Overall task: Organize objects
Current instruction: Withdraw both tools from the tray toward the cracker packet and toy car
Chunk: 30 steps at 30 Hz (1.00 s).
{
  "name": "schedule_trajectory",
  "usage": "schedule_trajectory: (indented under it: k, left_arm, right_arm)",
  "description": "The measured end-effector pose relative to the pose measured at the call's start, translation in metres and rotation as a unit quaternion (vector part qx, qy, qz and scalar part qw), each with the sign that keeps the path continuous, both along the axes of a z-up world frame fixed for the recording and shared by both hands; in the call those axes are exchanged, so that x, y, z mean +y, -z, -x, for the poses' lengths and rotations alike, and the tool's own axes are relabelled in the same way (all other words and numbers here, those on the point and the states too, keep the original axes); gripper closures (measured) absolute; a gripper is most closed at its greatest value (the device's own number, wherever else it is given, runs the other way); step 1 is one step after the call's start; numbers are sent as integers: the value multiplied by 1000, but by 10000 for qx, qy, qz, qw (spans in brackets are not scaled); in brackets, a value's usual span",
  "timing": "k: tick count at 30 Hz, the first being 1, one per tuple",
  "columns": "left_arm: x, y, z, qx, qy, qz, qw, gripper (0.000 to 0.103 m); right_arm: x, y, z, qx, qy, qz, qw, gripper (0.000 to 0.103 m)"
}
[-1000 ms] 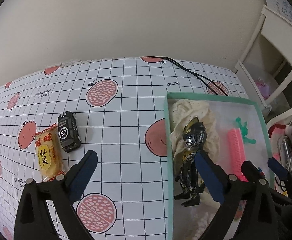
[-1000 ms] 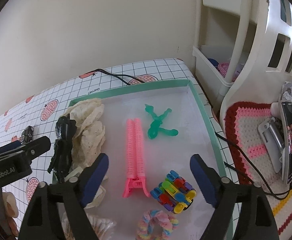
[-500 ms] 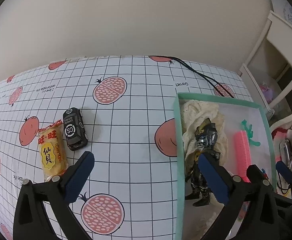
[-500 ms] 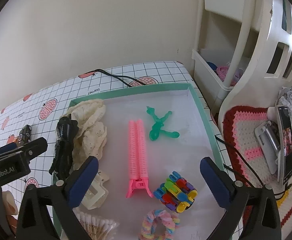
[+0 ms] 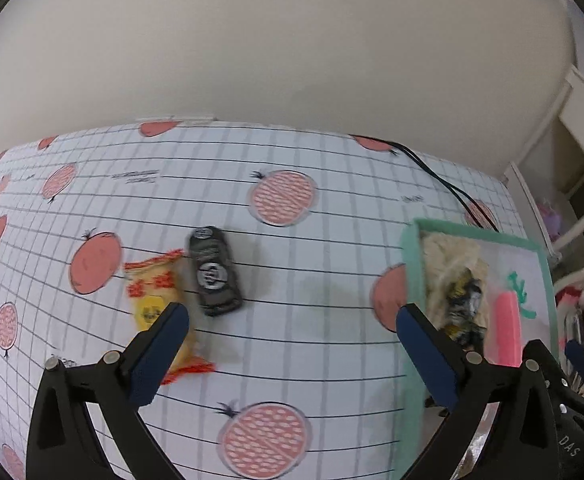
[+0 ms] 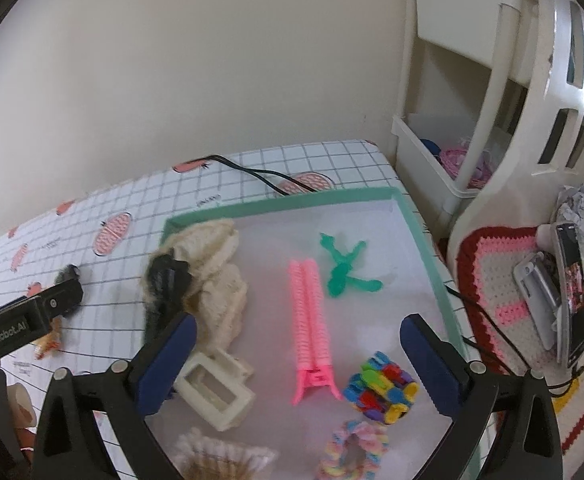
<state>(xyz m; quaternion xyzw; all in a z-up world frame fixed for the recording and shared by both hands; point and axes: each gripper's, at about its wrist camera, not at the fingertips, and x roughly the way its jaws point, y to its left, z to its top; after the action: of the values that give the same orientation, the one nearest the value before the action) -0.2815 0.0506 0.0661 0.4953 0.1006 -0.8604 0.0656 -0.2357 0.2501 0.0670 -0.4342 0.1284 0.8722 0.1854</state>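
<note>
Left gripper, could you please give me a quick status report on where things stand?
Left gripper open, empty, above the tablecloth. Toy car and snack packet still outside the tray. Right gripper open over tray. Nothing blocking.

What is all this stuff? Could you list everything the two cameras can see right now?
Green-rimmed tray: 1, white floor, right end of the table.
Pink ribbed hair clip: 1, tray middle.
Green plastic figure: 1, beside the clip.
Cream lace cloth: 1, tray's left side.
Dark action figure: 1, black, on the cloth.
Cream claw clip: 1, tray front.
Multicoloured block toy: 1, tray front right.
Pastel scrunchie: 1, tray front edge.
Black toy car: 1, on the tablecloth.
Yellow snack packet: 1, left of the car.
Grid tablecloth with red fruit print: 1.
Black cable: 1, behind the tray.
Left claw: blue pads, open.
Right claw: blue pads, open, above the tray.
</note>
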Motion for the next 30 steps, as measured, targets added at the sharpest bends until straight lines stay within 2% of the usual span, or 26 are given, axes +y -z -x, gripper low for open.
schedule_trajectory:
  k: [7,10,20,23,30]
  left_arm:
    - [-44,-2,-4,8,-510,-53,9987,0]
    - [-64,1,-8,-16,-764,-116,9970,0]
    - [-116,9,-20,-68,-1320,-372,9905,0]
    - [-121,17,-20,-174,-1381,-412,9894,0]
    - [-113,32,-14,-345,-1153,-543,9912,0]
  right_arm:
    - [-29,-15,11,154,-204,-143,9996,0]
    - [-40,-19,19,217,-316,-51,9993,0]
    - [-94,-35,71,404,-1075,23,9934,0]
    - [-110,-36,88,393,-1343,-19,9902,0]
    - [-140,-27,125,156,-1954,83,9806,0]
